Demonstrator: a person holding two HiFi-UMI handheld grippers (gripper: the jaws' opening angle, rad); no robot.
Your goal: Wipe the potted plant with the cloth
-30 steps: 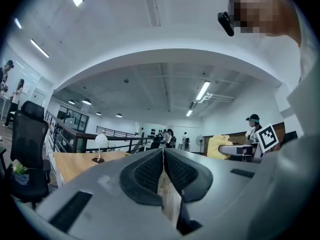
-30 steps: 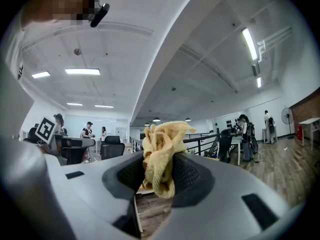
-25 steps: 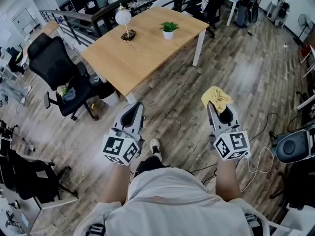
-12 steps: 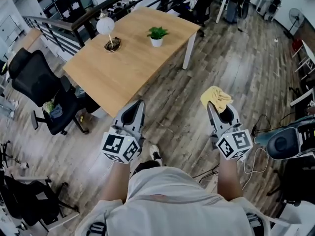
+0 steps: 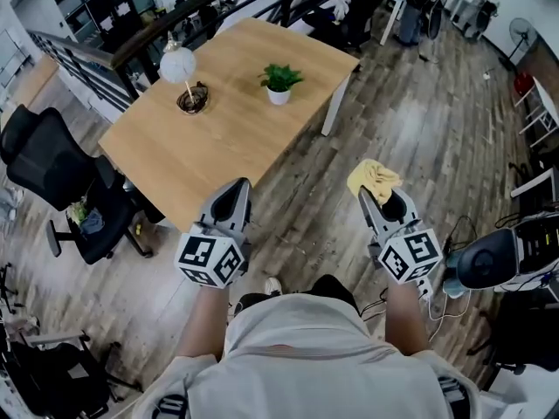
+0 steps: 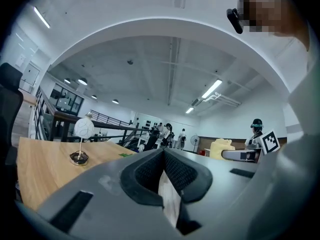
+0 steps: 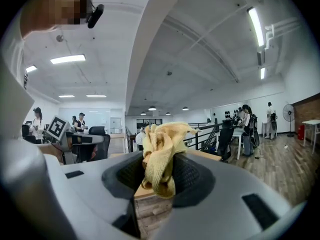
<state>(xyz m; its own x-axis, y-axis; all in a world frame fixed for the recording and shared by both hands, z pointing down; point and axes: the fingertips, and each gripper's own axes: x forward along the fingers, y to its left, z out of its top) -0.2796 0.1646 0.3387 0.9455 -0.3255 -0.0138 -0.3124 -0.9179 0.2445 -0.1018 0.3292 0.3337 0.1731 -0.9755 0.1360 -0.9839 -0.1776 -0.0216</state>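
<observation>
The person holds two grey grippers over the plank floor point(image 5: 419, 120). The left gripper point(image 5: 237, 192) has its fingers point(image 6: 150, 171) pressed together, with nothing between them. The right gripper point(image 5: 384, 199) clamps one crumpled yellow cloth point(image 5: 374, 180) in its fingers point(image 7: 190, 176). Ahead stands one light wooden worktop point(image 5: 227, 138). It carries one small green potted plant point(image 5: 279, 81) in a white pot and one white globe lamp point(image 5: 179, 66), both well apart from the cloth. One black office chair point(image 5: 44, 160) sits to the left of the worktop.

Worktop point(image 5: 218, 142): one. Plant point(image 5: 279, 81): one, potted. Lamp point(image 5: 178, 66): one, globe-headed. Cloth point(image 5: 373, 180): one, yellow. Grippers: two, left gripper point(image 5: 237, 188) and right gripper point(image 5: 377, 197). Marker cubes point(image 5: 210, 260): two, one on each gripper. Black chair point(image 5: 48, 160) beside worktop: one
</observation>
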